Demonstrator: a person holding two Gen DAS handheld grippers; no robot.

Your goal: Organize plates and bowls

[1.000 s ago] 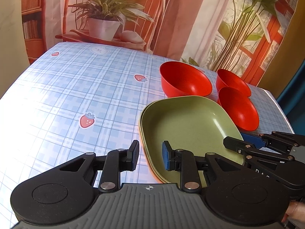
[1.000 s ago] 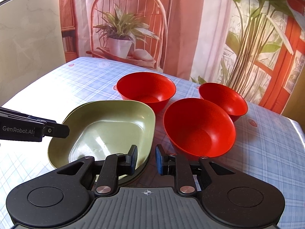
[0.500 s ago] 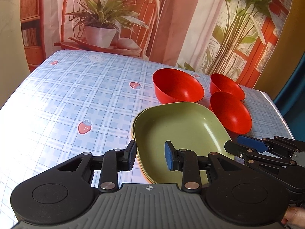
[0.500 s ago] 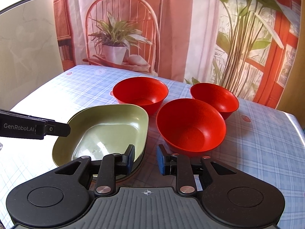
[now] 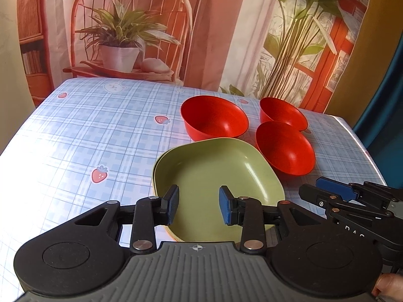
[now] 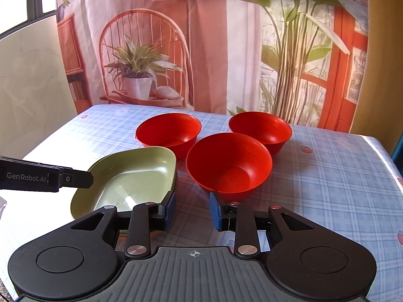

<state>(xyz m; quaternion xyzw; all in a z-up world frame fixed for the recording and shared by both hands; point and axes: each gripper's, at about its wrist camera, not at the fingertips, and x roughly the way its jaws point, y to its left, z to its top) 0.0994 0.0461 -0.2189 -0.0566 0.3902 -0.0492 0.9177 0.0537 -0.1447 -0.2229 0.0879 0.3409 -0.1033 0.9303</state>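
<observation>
A stack of green square plates [image 5: 216, 166] lies on the checked tablecloth, also in the right wrist view [image 6: 141, 171]. Three red bowls stand behind and to the right of it: a far left bowl [image 5: 214, 119], a far right bowl [image 5: 282, 113] and a near bowl [image 5: 284, 148] close to the plates' right edge. My left gripper [image 5: 199, 202] hovers over the plates' near rim, its jaws opening with nothing between the pads. My right gripper [image 6: 192, 209] is open and empty above the cloth, between the plates and the near bowl [image 6: 229, 166].
The table [image 5: 88, 136] carries a blue checked cloth with strawberry prints. Its right edge [image 6: 388, 161] runs close to the bowls. A printed backdrop with a chair and plants hangs behind the far edge. A fingertip [image 5: 388, 283] shows at the lower right.
Both grippers have drawn back and up from the green plates, so the dishes look smaller and farther. Both pairs of jaws stand wider apart than before.
</observation>
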